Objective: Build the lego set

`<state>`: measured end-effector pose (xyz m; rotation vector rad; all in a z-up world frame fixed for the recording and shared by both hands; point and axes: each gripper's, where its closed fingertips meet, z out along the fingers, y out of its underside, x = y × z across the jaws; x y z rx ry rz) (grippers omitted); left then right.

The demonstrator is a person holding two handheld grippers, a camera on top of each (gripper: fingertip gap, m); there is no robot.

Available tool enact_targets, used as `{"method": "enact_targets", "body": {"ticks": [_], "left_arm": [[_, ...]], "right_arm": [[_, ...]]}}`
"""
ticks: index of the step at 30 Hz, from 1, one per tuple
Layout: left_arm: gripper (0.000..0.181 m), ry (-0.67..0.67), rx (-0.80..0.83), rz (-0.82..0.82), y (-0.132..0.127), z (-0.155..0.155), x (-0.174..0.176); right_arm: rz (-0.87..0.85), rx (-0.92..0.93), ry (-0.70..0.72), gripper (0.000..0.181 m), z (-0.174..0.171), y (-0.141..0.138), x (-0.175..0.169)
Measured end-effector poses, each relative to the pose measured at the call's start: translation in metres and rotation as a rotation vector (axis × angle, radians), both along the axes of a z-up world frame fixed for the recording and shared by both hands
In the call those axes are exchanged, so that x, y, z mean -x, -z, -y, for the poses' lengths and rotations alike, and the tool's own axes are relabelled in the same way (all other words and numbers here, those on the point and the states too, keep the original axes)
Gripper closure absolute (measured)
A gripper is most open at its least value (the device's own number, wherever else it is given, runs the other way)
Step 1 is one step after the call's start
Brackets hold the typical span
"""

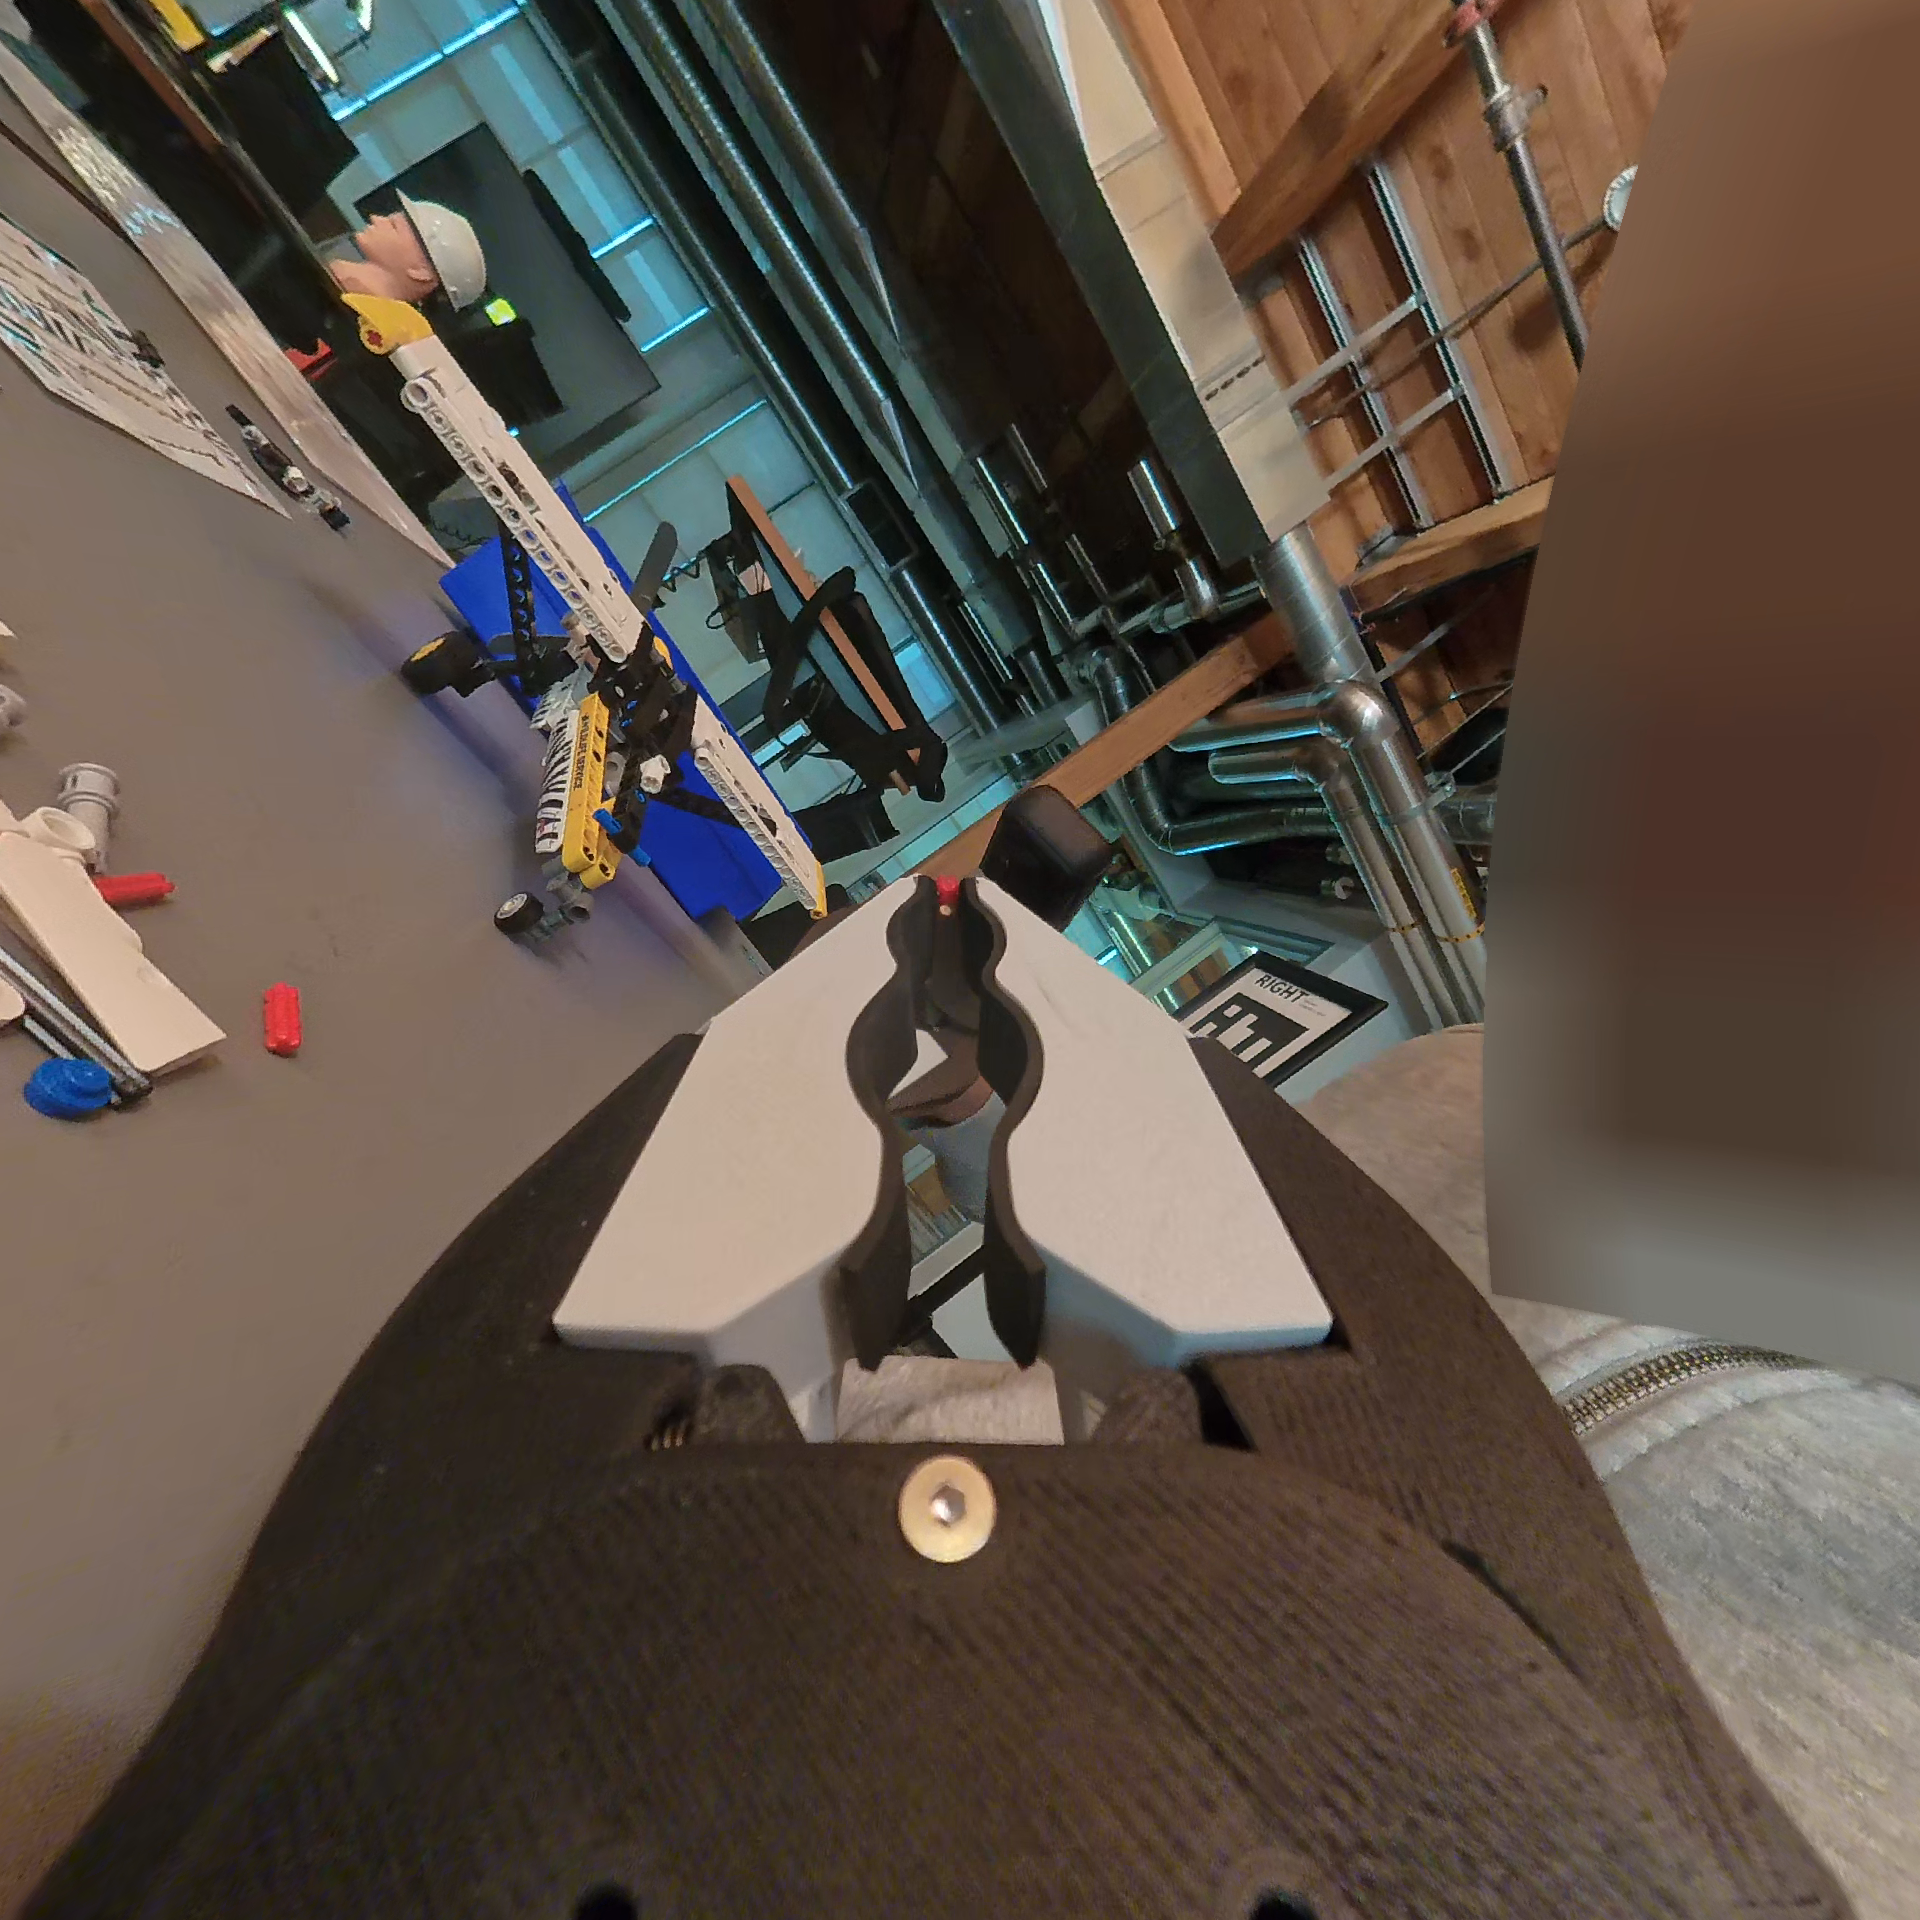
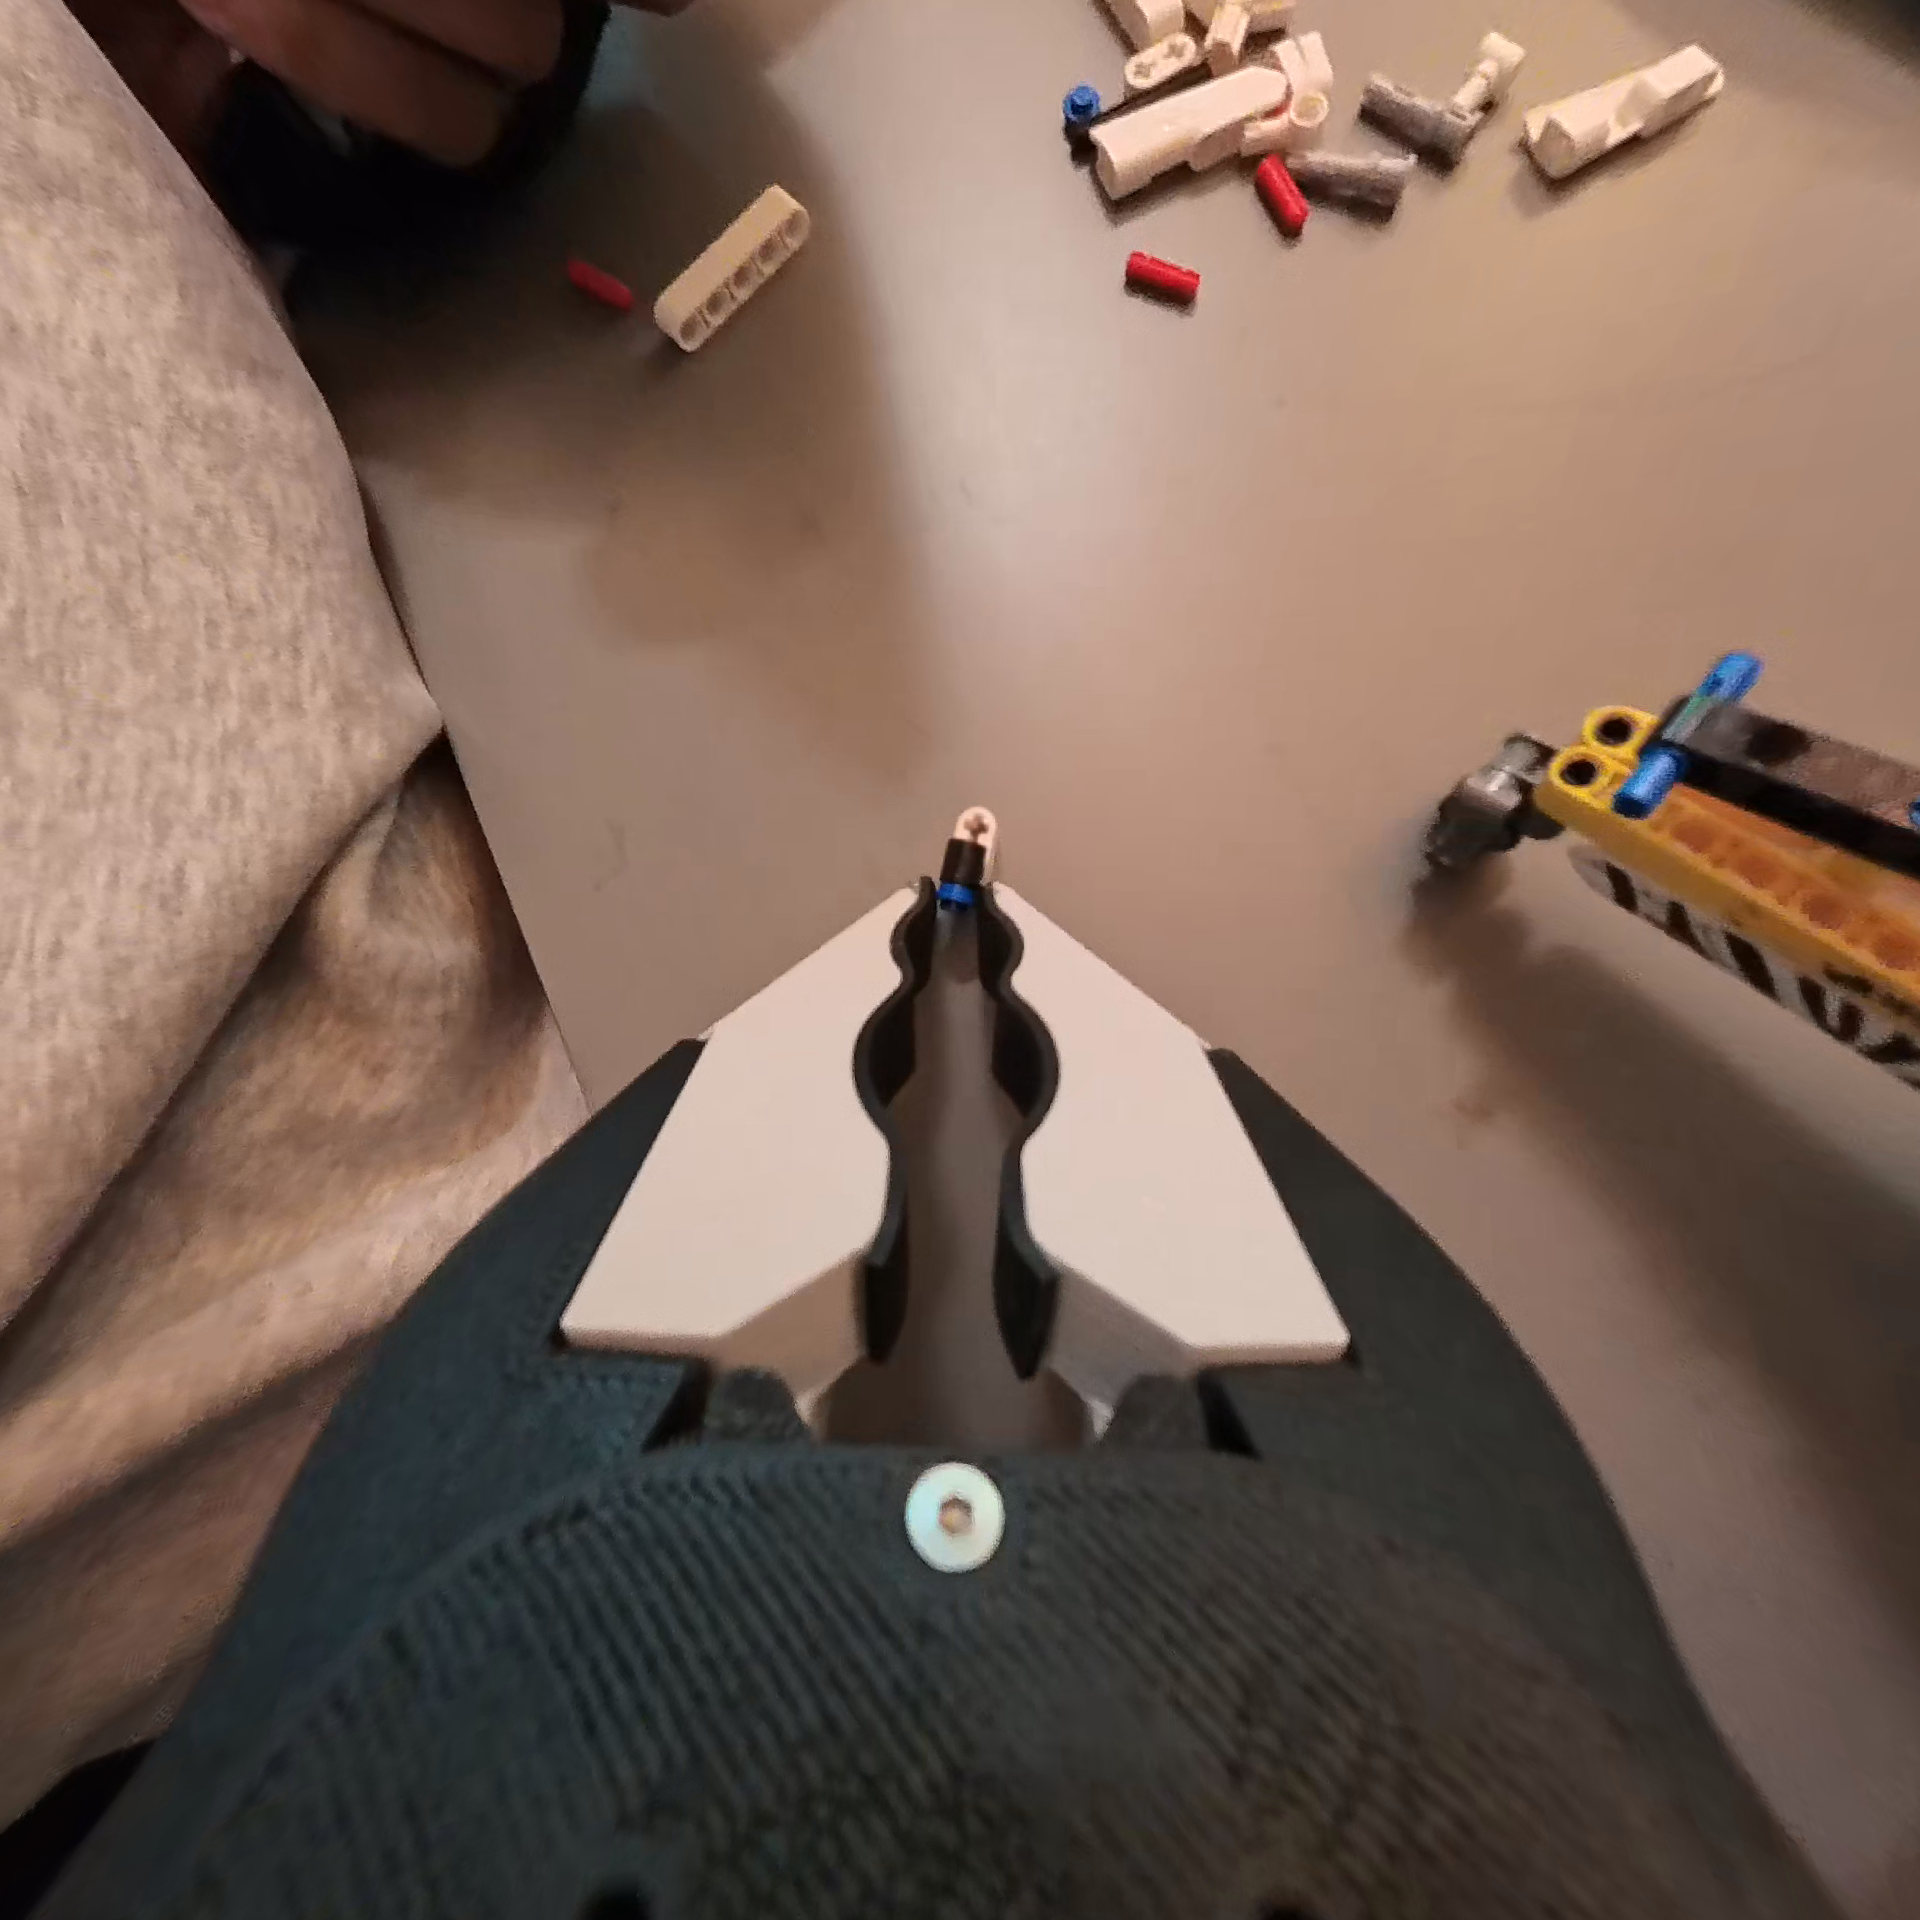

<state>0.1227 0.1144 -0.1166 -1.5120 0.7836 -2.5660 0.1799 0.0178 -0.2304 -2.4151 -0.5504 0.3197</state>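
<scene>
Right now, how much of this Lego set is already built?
A white, yellow and black model already stands partly assembled on the table. In hand: the left gripper pinches a small red pin, the right gripper a small blue, black and tan piece. Left: many loose parts still lie unattached.

I counted two grippers, my left gripper (image 1: 948, 885) pinching one tiny red pin (image 1: 947, 889) and my right gripper (image 2: 961, 891) pinching one small blue-and-black connector piece (image 2: 961, 868). One partly built model (image 1: 608, 665) stood at the far side of the bench (image 1: 312, 790). In the right wrist view three loose red pins (image 2: 1162, 275) lay on the bench, plus one tan four-hole beam (image 2: 732, 267). One blue round piece (image 1: 68, 1086) sat at the left.
</scene>
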Motion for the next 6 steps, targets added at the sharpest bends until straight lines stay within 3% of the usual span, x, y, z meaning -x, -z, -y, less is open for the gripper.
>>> {"method": "enact_targets", "body": {"ticks": [2,6], "left_arm": [[0.18,0.0,-0.001,-0.001,0.0,0.0,0.0],[0.18,0.001,-0.004,-0.004,0.001,0.0,-0.001]], "right_arm": [[-0.005,-0.007,-0.009,0.173,-0.003,0.001,0.003],[-0.04,-0.07,0.034,0.148,-0.015,-0.017,0.001]]}}
